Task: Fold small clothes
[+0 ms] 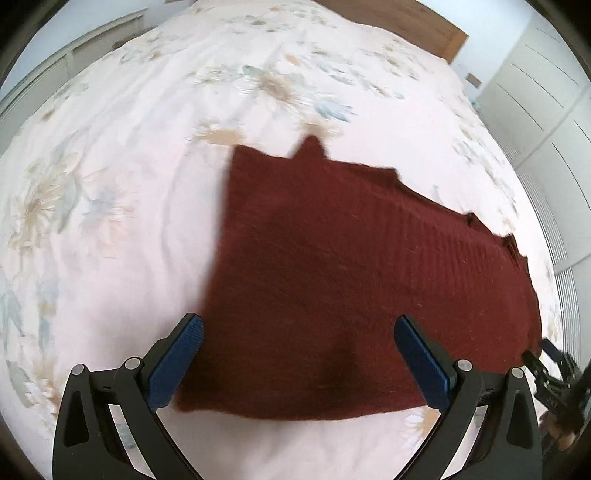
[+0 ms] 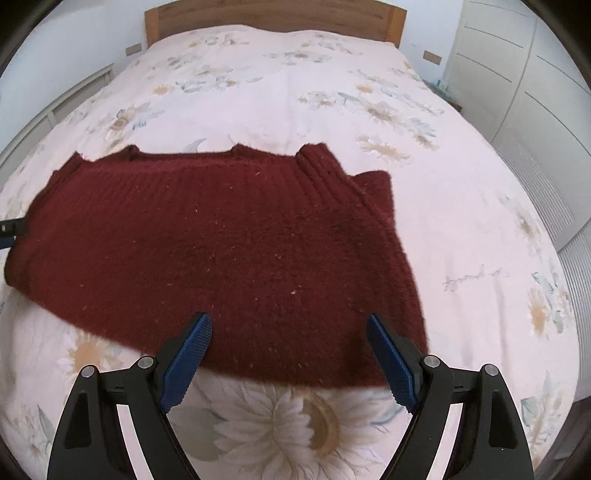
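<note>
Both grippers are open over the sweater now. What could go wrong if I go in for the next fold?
1. The sweater is thick and already doubled, with a layer jutting out at its far right corner; a shallow pinch may catch only the top layer.
2. The soft bedspread lies right under the near hem, so the right gripper might pinch it too.
3. The left gripper sits over the hem's left corner; an uneven lift could skew the fold.

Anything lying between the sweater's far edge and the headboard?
No. The right wrist view shows only bare floral bedcover between the maroon sweater and the wooden headboard.
</note>
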### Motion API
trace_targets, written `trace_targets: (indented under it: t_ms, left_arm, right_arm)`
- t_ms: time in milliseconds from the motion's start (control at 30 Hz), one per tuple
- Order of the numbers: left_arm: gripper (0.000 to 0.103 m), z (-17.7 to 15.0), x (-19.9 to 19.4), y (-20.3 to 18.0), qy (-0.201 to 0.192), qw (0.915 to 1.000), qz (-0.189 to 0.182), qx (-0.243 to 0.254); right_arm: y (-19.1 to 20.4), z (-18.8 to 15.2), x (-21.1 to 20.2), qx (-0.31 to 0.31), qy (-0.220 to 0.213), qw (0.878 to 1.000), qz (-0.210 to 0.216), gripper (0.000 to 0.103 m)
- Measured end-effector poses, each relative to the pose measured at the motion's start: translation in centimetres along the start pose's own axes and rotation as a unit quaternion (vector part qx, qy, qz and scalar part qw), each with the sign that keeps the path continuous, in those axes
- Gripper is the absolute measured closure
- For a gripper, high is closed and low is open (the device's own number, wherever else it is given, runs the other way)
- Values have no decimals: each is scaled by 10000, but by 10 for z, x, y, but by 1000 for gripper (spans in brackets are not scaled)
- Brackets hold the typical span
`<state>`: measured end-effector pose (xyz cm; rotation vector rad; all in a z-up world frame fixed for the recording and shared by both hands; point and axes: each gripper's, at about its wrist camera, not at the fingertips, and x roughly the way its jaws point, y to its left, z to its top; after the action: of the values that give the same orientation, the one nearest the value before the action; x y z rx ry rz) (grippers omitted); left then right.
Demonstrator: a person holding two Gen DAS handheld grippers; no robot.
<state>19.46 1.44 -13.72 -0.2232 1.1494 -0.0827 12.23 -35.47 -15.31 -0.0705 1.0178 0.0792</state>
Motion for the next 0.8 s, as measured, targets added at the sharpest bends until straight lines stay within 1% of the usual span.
trace_targets:
  t_ms: [67,133,233,300,367,500,633,667,700,733,767,800]
  left_arm:
    - [1,4,1,13,57,9997,215,-57]
    - [1,5,10,27,192,9993,263,-164]
    - [1,2,30,45,595,9969,-14,-522]
    - [1,-1,39,52,778,9940,-207,-736]
    - [1,-5,46,52,824,9932,-330,-759]
    - [1,-2,56,51,788,9928,-362,-822]
    - [1,2,63,46,999,9927,-381,-552]
    - [5,3,63,44,1021,9927,-379,-518]
    - [11,3,63,42,1045,9925,-420,-478]
    - [27,4,63,39,1071,9919,-515,-442]
    - [40,6,62,35,1084,9918,-547,-387]
    - [50,7,61,32,1105,9912,-633,-352]
  right_arm:
    - [-6,-5,-8,42,-33,10000,-57,17]
    - [-11,-11,-14,74,2,9999,-137,17]
    - [-23,-19,-20,166,61,9996,-235,17]
    - [-32,-23,-21,255,70,9994,-232,17]
    - [-40,-25,-22,361,123,9989,-275,16]
    - [-53,-32,-25,467,157,9984,-288,17]
    - [-55,-35,-23,548,171,9981,-232,16]
    - [-55,-35,-22,571,171,9980,-218,16]
    - [-55,-35,-20,594,170,9979,-205,17]
    - [-55,-36,-20,625,170,9977,-190,17]
    - [-56,-38,-20,663,193,9975,-157,16]
    - [-56,-39,-20,684,205,9974,-134,16]
